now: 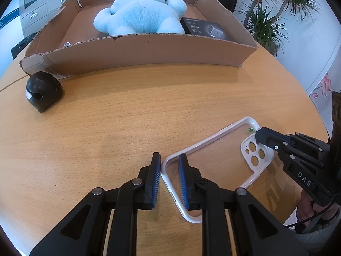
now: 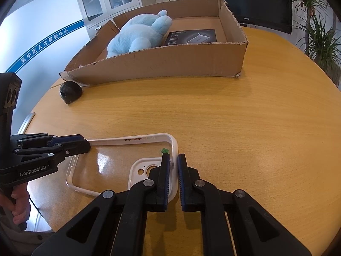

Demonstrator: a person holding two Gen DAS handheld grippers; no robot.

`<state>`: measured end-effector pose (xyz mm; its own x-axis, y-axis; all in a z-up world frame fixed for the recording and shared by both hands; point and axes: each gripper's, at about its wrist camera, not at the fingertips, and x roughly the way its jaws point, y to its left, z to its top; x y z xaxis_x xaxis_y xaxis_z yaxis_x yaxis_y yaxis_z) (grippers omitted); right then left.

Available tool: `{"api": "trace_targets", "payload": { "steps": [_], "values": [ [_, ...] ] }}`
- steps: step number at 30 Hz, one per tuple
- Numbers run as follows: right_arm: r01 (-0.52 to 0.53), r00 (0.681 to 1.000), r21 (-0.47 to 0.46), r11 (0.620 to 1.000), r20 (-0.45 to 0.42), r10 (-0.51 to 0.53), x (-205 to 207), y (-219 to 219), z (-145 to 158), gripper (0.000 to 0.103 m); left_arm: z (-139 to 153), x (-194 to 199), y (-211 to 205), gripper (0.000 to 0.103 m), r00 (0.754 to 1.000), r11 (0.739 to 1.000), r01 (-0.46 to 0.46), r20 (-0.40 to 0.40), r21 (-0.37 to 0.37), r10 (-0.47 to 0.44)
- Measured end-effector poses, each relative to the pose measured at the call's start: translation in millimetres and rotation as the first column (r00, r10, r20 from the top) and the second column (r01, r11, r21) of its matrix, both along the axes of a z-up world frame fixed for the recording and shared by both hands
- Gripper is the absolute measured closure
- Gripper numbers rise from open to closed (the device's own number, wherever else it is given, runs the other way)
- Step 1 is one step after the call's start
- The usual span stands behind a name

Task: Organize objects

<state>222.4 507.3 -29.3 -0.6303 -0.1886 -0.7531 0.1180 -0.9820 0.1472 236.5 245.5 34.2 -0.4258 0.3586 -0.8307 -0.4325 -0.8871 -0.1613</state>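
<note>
A clear phone case with a white rim and white camera cut-out lies low on the wooden table. Whether it touches the wood I cannot tell. My left gripper is shut on the rim at the case's near-left corner, one blue pad inside and one outside. My right gripper comes in from the right, shut on the rim by the camera cut-out. In the right wrist view the right gripper pinches the case at its right edge, and the left gripper grips the far-left rim.
A torn cardboard box stands at the back of the table, holding a light-blue plush toy and a dark flat product box. A black rounded object sits by its left corner. Potted plants stand beyond the table edge.
</note>
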Motion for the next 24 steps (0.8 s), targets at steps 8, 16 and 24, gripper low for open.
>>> {"api": "trace_targets", "payload": {
  "steps": [8, 16, 24],
  "values": [
    [-0.006, 1.0, -0.003, 1.0, -0.029, 0.005, 0.7, -2.7, 8.7, 0.098, 1.5, -2.4, -4.5, 0.088, 1.0, 1.0, -0.014, 0.003, 0.013, 0.014],
    [-0.014, 0.998, -0.003, 1.0, -0.058, 0.013, -2.8, -6.4, 19.2, 0.098, 9.5, -5.9, -9.8, 0.088, 1.0, 0.999, -0.023, -0.016, 0.032, 0.024],
    [-0.029, 0.995, 0.003, 1.0, -0.097, 0.029, -8.8, -13.3, 36.1, 0.098, 23.1, -14.7, -15.9, 0.088, 0.998, 0.999, -0.028, -0.046, 0.045, 0.03]
  ]
}}
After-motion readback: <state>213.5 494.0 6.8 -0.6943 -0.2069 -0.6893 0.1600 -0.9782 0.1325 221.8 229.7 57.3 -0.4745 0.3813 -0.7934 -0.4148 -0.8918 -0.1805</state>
